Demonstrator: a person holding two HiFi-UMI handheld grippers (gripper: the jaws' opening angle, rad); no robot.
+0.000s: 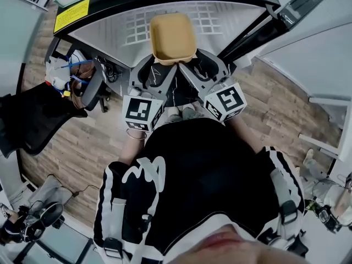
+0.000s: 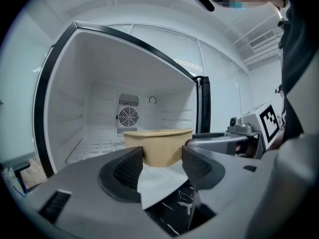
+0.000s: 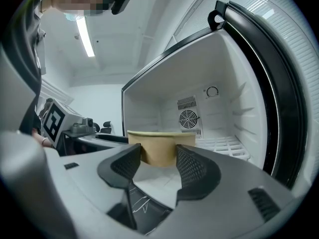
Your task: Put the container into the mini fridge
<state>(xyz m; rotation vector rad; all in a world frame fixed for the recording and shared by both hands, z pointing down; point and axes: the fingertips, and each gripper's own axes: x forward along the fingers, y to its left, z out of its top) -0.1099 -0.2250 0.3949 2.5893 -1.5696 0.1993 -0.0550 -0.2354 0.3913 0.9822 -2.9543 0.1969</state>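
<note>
Two grippers shared one load. The tan container (image 1: 172,34), open-topped and empty as far as the head view showed, hung in the air in the mouth of the mini fridge (image 1: 231,23), over the front of its white wire shelf (image 1: 212,15).

The left gripper (image 1: 155,65) had its fingers (image 2: 127,171) clenched on the container's near left corner. The right gripper (image 1: 191,64) had its fingers (image 3: 192,168) clenched on the near right corner. In each gripper view the container's wall (image 2: 158,146) filled the gap between the dark ribbed pads and spread wider than them on both sides (so each grip took only part of the wall). The two grippers converged on it at an angle, with their marker cubes low and apart.

Behind the container, the fridge cavity was white and bare, with a round fan grille (image 3: 189,118) on the back wall and moulded shelf ledges on the side walls. The door (image 1: 289,10) stood swung wide to the right. A yellow label (image 1: 71,14) sat on the fridge's black top.

Beyond that lay a wood-plank floor (image 1: 88,147), with a black office chair (image 1: 33,117) to the left. The person's black top with white stripes (image 1: 198,186) filled the lower head view.
</note>
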